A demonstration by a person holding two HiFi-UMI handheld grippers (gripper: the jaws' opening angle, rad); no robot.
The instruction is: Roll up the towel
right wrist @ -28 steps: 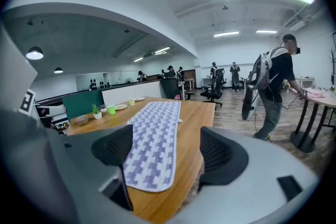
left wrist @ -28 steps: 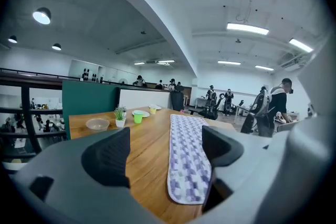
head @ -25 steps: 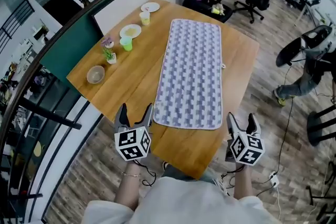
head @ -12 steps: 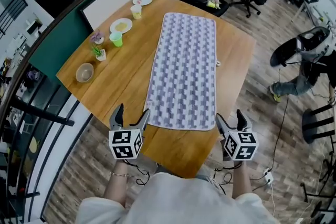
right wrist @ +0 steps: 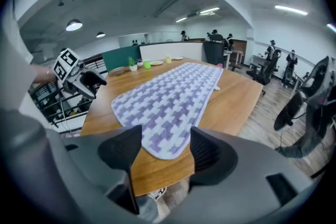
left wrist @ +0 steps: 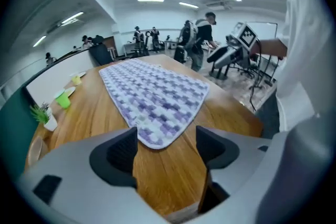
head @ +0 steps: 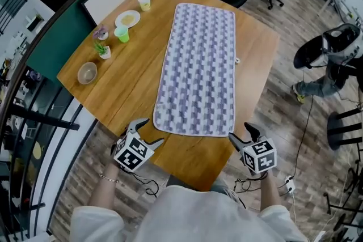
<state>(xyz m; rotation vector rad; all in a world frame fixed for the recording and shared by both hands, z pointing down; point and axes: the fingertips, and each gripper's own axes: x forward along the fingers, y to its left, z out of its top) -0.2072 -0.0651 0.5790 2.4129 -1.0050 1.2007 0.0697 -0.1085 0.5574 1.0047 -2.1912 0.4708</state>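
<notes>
Rolling has not begun: the towel lies flat and full length down the middle of the table, running from 12 to 6 o'clock, with no part turned over. It is a long purple-and-white checked cloth with rounded corners and no fold or wrinkle showing. The left gripper at 7 o'clock and the right gripper at 5 o'clock hang just short of its near corners, fingers partly spread, closing, and holding nothing.

no legible text anywhere
</notes>
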